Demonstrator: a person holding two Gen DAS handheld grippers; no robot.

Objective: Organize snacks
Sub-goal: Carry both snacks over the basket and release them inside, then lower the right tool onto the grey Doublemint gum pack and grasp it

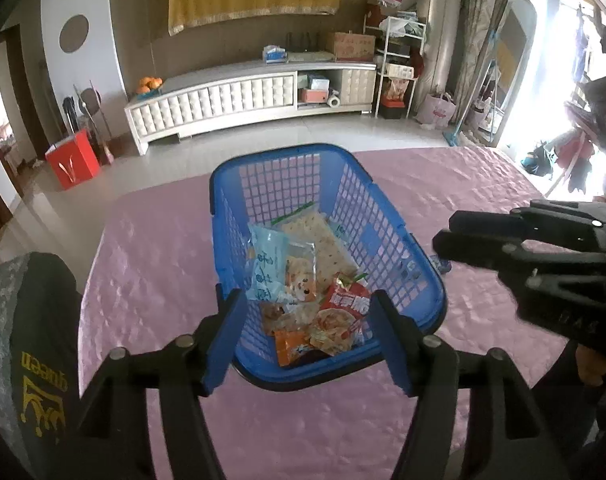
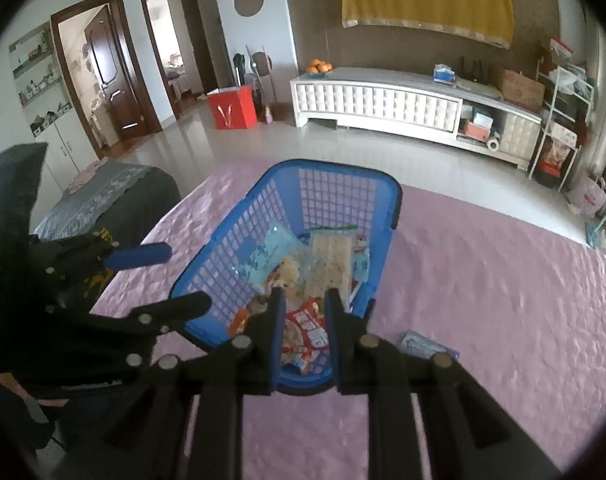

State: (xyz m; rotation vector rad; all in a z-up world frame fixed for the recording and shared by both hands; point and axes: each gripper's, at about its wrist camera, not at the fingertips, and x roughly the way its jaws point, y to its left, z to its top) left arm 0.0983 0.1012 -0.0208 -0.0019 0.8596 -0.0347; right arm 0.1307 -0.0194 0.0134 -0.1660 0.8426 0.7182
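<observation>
A blue mesh basket [image 1: 287,151] [image 2: 335,167] stands on the pink cloth and holds several snack packets: a light blue one [image 1: 267,264] [image 2: 267,256], a long cracker pack [image 1: 323,244] [image 2: 331,264], a red one [image 1: 343,312] [image 2: 307,332] and an orange one [image 1: 293,346]. My left gripper [image 1: 307,300] [image 2: 171,280] hangs open over the basket's near end, nothing between its blue pads. My right gripper [image 2: 306,296] [image 1: 443,232] hovers beside it over the basket's near right corner, jaws narrowly apart and empty. A small blue packet [image 2: 427,346] [image 1: 441,264] lies on the cloth just right of the basket.
The pink cloth [image 1: 151,264] [image 2: 503,300] covers the whole work surface. Dark clothing with a yellow print [image 1: 35,380] fills the lower left. Beyond the edge are tiled floor, a white low cabinet [image 1: 223,100] [image 2: 383,108] and a red box [image 1: 73,160] [image 2: 231,108].
</observation>
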